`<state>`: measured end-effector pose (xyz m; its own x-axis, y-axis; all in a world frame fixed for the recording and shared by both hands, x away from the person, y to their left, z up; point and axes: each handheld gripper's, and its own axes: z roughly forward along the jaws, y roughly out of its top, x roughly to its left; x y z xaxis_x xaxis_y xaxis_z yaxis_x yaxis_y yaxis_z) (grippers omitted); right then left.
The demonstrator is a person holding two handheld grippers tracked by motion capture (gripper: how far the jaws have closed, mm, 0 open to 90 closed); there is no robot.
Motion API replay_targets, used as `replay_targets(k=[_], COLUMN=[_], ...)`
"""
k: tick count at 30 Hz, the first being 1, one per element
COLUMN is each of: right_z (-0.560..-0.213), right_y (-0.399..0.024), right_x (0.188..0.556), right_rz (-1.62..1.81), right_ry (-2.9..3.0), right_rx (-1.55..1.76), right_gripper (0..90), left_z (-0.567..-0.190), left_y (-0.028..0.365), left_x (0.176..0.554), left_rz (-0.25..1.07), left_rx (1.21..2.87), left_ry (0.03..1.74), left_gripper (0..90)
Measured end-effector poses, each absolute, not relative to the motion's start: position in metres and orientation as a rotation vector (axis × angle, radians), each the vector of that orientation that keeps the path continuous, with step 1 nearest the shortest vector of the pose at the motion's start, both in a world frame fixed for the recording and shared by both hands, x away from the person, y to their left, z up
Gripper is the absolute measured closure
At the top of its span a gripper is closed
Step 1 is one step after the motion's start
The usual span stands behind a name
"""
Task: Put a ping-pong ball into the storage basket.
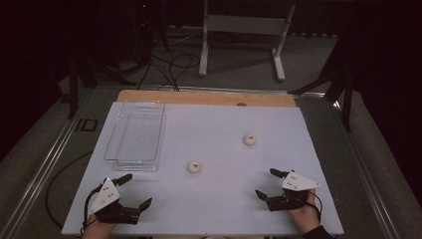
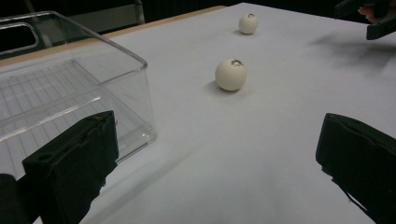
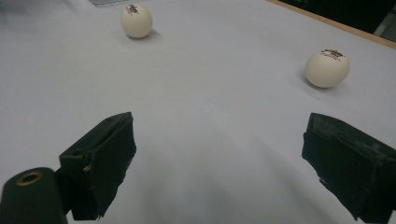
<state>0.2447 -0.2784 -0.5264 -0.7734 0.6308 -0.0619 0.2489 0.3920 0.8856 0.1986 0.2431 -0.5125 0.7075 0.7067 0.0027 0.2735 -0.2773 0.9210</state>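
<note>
Right now you hold a hand-held gripper in each hand, both low over the near edge of the white bench (image 1: 209, 209). Your left hand-held gripper (image 1: 135, 190) sits at the near left corner with its jaws spread wide and nothing between them. Your right hand-held gripper (image 1: 267, 183) sits at the near right, jaws equally wide and empty.

Two white table-tennis balls rest on the bench, well apart from each other. The nearer ball (image 1: 194, 167) lies about midway between your two grippers and a little farther out, just to the right of the clear plastic bin (image 1: 135, 135). The farther ball (image 1: 250, 139) lies beyond it, toward the right. Each ball carries a small printed mark on top.

The bin stands on the left side of the bench, beyond your left gripper. In the left gripper view its near corner (image 2: 140, 93) rises just beside the left jaw.
</note>
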Motion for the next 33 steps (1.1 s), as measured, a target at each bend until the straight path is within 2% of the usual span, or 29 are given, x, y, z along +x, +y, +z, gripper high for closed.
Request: replay_targets(k=[33], right_z=[-0.5225], right_y=[-0.2786], right_x=[0.2390], right_rz=[1.364], right_ry=[2.187], right_rx=[0.758], right_gripper=[9.4], left_z=[-0.5076], left_y=[0.2386], left_x=[0.2007], left_rz=[0.483], left_rx=[1.839], left_ry=[0.749], left_gripper=[0.4])
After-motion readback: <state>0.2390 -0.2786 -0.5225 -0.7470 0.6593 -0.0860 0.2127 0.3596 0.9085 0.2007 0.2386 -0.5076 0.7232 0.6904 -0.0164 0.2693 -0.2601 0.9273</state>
